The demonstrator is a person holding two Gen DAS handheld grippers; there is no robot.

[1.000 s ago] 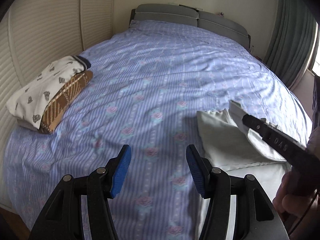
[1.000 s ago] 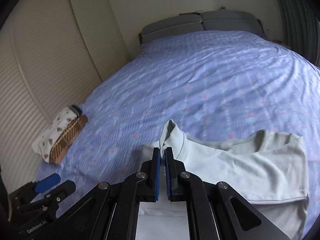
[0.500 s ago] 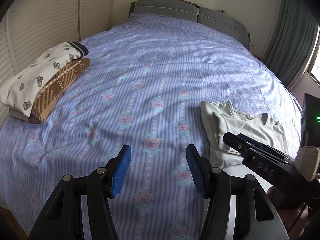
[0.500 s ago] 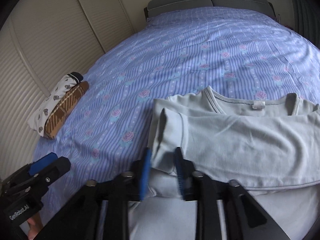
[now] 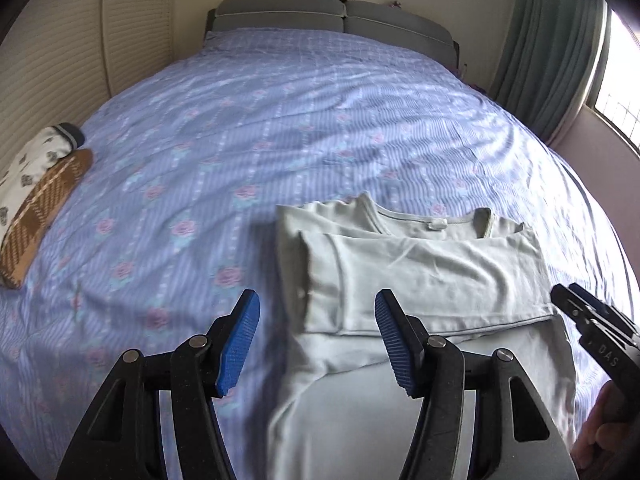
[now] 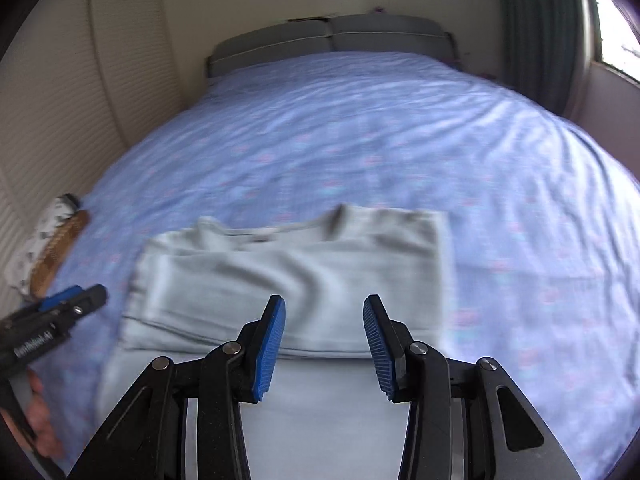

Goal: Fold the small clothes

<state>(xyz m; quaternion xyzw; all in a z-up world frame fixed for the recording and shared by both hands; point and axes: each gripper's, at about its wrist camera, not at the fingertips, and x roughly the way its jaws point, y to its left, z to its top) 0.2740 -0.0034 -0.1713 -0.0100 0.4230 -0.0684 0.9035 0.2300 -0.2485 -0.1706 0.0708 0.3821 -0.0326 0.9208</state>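
A pale grey-green long-sleeved shirt point(image 5: 420, 272) point(image 6: 300, 264) lies flat on the bed, neck toward the headboard, with one sleeve folded across its chest. My left gripper point(image 5: 316, 312) hovers over the shirt's left edge, its blue pads apart and opening a little, nothing pressed between them. My right gripper point(image 6: 325, 312) hangs above the shirt's lower body, jaws opening and holding nothing. Each gripper shows in the other's view: the right gripper point(image 5: 576, 308) at the shirt's right edge, the left gripper point(image 6: 86, 296) at its left edge.
The bed sheet point(image 5: 240, 120) is blue-striped with roses. A pile of folded clothes point(image 5: 36, 184) point(image 6: 48, 252) sits at the bed's left edge by a slatted wall. A grey headboard point(image 5: 332, 16) is at the far end, a curtain point(image 5: 552, 60) and window at the right.
The right gripper opened and let go of the sleeve, which now lies across the shirt, then drew back. The left gripper moved right, over the shirt's left edge.
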